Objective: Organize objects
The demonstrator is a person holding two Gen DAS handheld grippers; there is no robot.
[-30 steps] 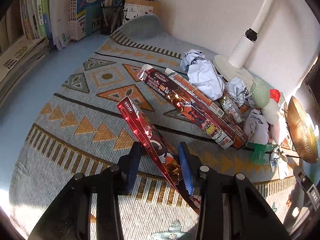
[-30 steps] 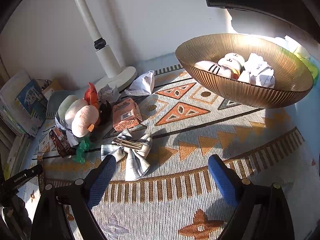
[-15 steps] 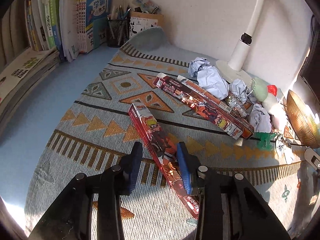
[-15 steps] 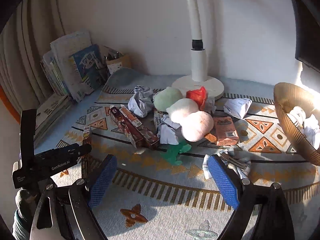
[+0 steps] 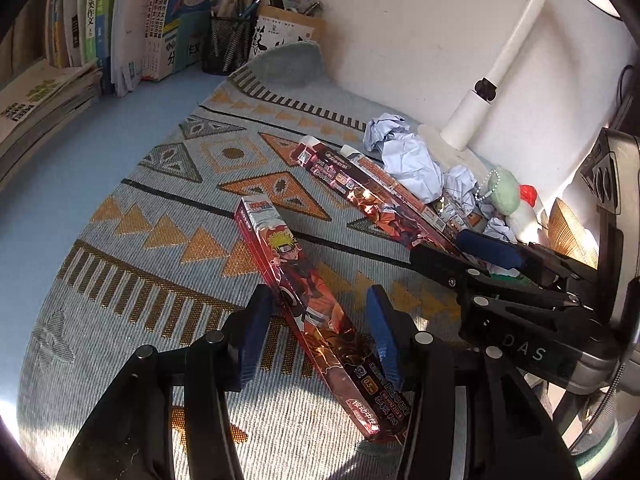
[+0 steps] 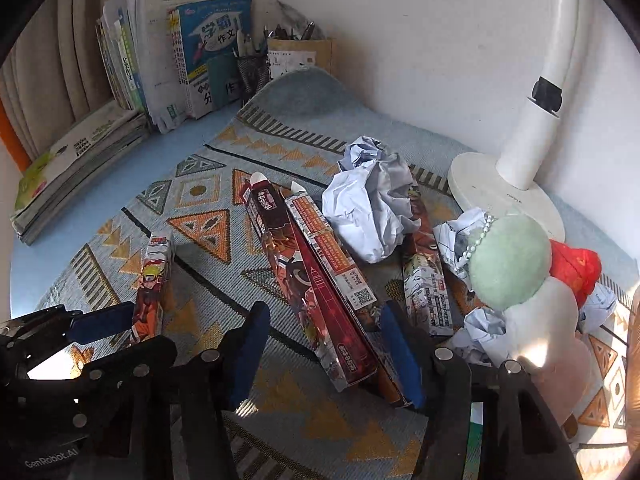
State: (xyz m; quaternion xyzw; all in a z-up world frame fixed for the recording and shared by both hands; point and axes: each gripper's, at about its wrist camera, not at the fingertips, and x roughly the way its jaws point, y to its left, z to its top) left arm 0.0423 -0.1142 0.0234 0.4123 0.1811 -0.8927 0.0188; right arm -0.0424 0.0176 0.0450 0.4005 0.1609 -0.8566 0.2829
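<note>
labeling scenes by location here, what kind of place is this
Most likely a study desk at home, set against a wall. Upright workbooks line the back, a mesh pen holder full of pens stands beside them, and a white desk lamp rises from its round base on the woven mat.

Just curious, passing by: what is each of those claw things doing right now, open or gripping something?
Left gripper: open, opening around the lone card box, not gripping.
Right gripper: open, closing around the paired boxes, not gripping.

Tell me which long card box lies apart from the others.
The box with the orange-clad cartoon figure, alone on the mat between the left gripper fingers; the others lie bunched by the crumpled paper.
</note>
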